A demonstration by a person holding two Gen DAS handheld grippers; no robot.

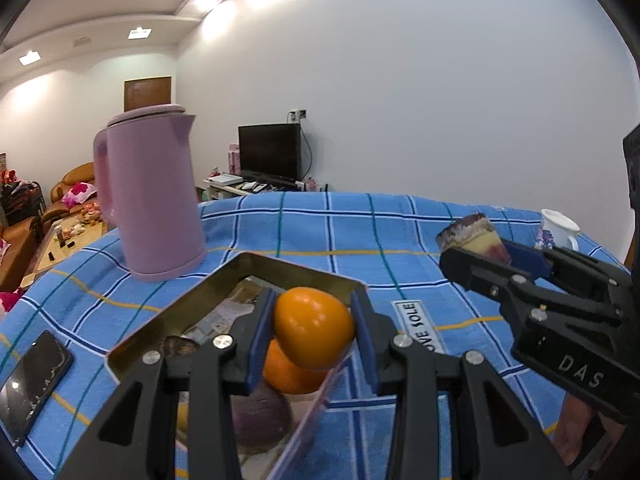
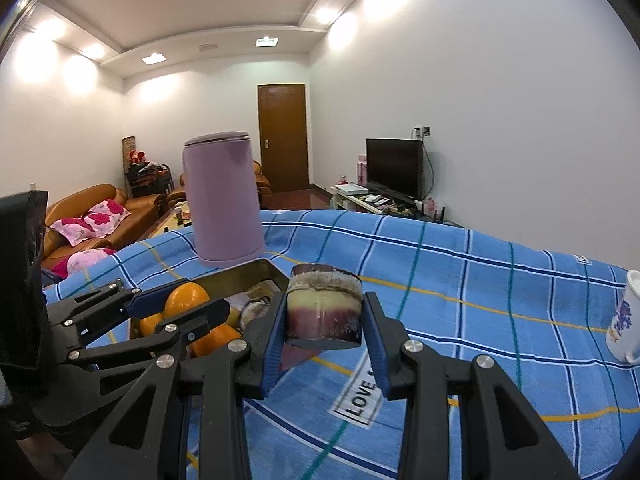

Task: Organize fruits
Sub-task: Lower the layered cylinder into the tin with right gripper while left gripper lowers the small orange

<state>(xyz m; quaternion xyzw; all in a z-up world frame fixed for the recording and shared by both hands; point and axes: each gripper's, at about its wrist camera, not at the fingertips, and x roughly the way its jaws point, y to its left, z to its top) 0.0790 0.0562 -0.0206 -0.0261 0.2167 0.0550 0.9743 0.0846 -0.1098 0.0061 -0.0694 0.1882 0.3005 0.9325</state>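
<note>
My left gripper (image 1: 314,338) is shut on an orange fruit (image 1: 314,332) and holds it over a gold-rimmed tray (image 1: 296,266). In the tray lie another orange (image 1: 290,376) and a purple round fruit (image 1: 260,420). My right gripper (image 2: 324,322) is shut on a short piece of sugarcane (image 2: 324,308), purple and yellow, held above the blue cloth just right of the tray (image 2: 256,272). The right gripper also shows in the left wrist view (image 1: 484,252) with the sugarcane (image 1: 472,236). The left gripper shows in the right wrist view (image 2: 184,302) with its orange (image 2: 186,298).
A pink kettle (image 1: 150,196) stands behind the tray. A black phone (image 1: 34,380) lies at the table's left edge. A white flowered mug (image 2: 626,320) stands at the right. The table has a blue checked cloth (image 1: 360,232) with a label (image 1: 418,326).
</note>
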